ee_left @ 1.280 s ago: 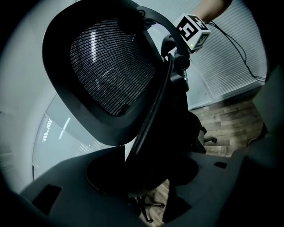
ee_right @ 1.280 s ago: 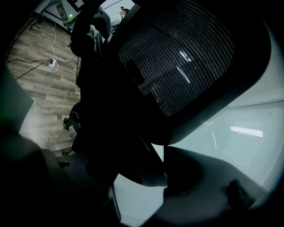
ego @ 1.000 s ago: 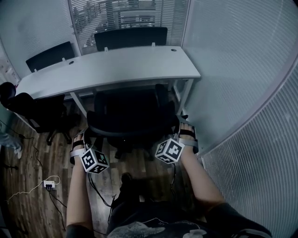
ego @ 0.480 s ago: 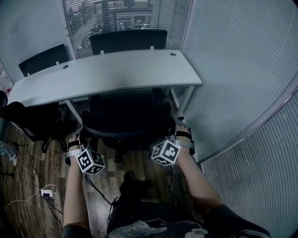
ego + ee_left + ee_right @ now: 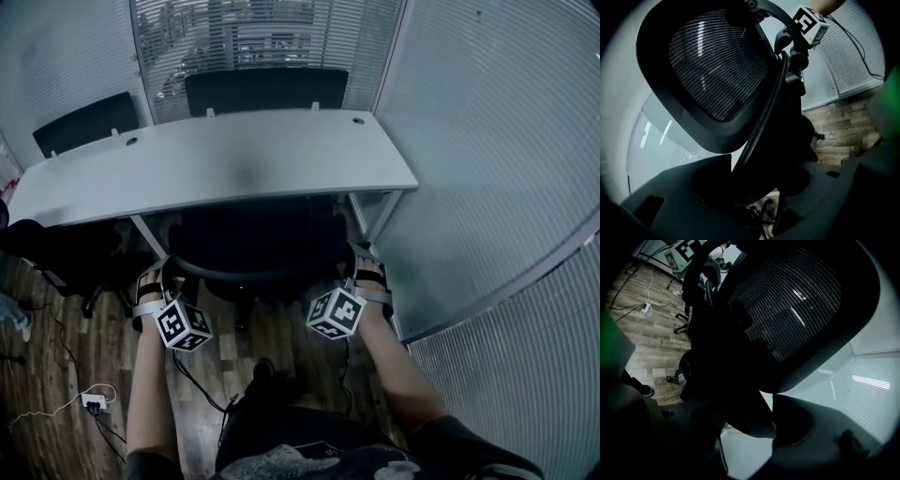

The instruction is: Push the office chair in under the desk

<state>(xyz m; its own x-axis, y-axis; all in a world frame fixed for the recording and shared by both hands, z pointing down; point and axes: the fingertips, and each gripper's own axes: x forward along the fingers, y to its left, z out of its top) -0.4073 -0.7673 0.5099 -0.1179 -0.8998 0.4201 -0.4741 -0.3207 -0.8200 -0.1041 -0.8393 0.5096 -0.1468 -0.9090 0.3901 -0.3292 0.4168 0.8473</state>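
Note:
The black office chair (image 5: 258,246) stands with its seat partly under the pale grey desk (image 5: 216,159), its mesh backrest towards me. My left gripper (image 5: 157,277) holds the backrest's left rim, and my right gripper (image 5: 367,270) holds its right rim. In the left gripper view the mesh backrest (image 5: 712,65) fills the frame, and its dark rim runs down between the jaws of the left gripper (image 5: 750,185). The right gripper view shows the mesh (image 5: 792,301) from the other side, with the rim between the jaws of the right gripper (image 5: 750,427).
A second black chair (image 5: 56,251) stands at the desk's left end. Two more chair backs (image 5: 267,89) rise behind the desk. A ribbed partition wall (image 5: 487,187) closes the right side next to the desk leg (image 5: 380,214). A power strip (image 5: 94,400) and cables lie on the wood floor.
The chair has rolled forward, further under the desk, and more of its seat is hidden by the desktop. Both grippers moved forward with the backrest.

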